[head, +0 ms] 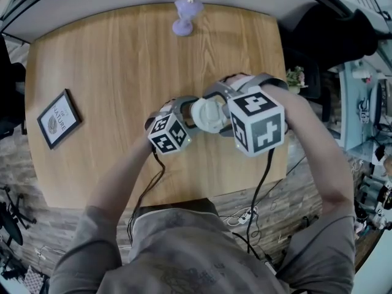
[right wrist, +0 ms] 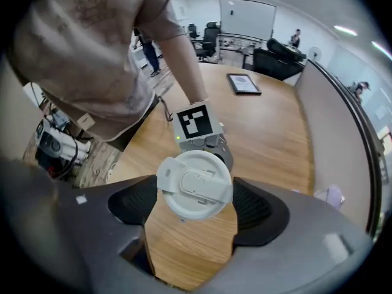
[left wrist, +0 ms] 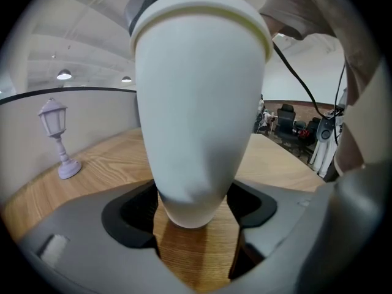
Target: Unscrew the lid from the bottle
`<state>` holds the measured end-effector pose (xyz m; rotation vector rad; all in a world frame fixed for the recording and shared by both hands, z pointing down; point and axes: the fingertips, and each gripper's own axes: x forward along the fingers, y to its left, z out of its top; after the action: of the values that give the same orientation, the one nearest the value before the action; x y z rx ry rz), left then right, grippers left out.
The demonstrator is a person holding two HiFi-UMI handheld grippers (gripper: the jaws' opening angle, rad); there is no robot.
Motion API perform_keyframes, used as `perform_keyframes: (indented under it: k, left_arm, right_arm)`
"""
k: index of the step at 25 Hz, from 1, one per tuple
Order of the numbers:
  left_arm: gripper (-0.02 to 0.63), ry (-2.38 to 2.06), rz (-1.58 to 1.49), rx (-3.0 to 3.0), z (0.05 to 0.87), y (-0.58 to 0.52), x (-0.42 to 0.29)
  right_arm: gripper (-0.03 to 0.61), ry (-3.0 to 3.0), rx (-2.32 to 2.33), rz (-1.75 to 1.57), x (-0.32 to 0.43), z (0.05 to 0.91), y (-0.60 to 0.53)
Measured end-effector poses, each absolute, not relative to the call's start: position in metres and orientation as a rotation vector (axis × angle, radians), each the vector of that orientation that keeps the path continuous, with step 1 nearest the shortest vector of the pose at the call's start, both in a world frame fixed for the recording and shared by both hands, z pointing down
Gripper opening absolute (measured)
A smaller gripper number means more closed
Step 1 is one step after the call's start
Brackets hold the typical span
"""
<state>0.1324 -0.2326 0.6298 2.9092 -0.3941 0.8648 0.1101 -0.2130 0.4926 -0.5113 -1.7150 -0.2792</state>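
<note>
1. The white bottle [left wrist: 196, 115] is over the near right part of the table [head: 110, 72], between the two grippers. It tapers toward its base.
2. Whether the base rests on the wood or hangs just above it cannot be told.
3. The lid [right wrist: 196, 185] sits on the bottle's top. It is round and white with a flip tab across its face, and a thin seam marks where it meets the body.
4. The right gripper [right wrist: 190, 204] points steeply down over the bottle. Its black pads [right wrist: 254, 204] are clamped on the lid's rim, one on each side.
5. The left gripper [left wrist: 193, 216] comes in from the side at a shallow downward slant. Its jaws stand wide and are closed on the narrow lower end of the bottle, with both pads touching it.
6. The left gripper's marker cube [right wrist: 195, 122] shows just beyond the lid in the right gripper view.
7. The person's forearms reach in from the near edge, and a black cable [head: 260, 182] trails back from each gripper.
8. A small purple lamp [head: 185, 16] stands at the far edge of the table, well apart from the bottle.
9. A framed picture [head: 58, 118] lies flat near the left edge.
</note>
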Motion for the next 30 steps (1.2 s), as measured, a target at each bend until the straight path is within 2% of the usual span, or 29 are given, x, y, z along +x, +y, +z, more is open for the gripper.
perform_keyframes:
  k: [4,8,15,21,27,30]
  left_arm:
    - [0.35,-0.367,0.871,2.911,0.63,-0.233,0.132]
    - [0.35,-0.37,0.879,2.892,0.631,-0.234,0.132]
    - [0.35,-0.468,0.858,2.854,0.631,-0.234,0.132]
    - [0.349,-0.588,0.861,2.785,0.632,-0.236,0.131]
    - [0.347,-0.628,0.866,2.747,0.631,-0.235,0.133]
    - [0.347,-0.624,0.865,2.746,0.631,-0.236,0.132]
  right_arm:
    - [0.396,-1.65,-0.615,-0.36,0.111,0.493,-0.214]
    - [0.397,-1.643,-0.502,-0.269,0.114,0.495,-0.219]
    - [0.431,-2.102,0.203,0.158,0.104,0.46,-0.24]
    - [0.43,-2.102,0.716,0.53,0.106,0.475,-0.239]
    - [0.415,-2.027,0.795,0.475,0.104,0.491,-0.24]
    - [0.382,-2.021,0.758,0.437,0.104,0.491,-0.239]
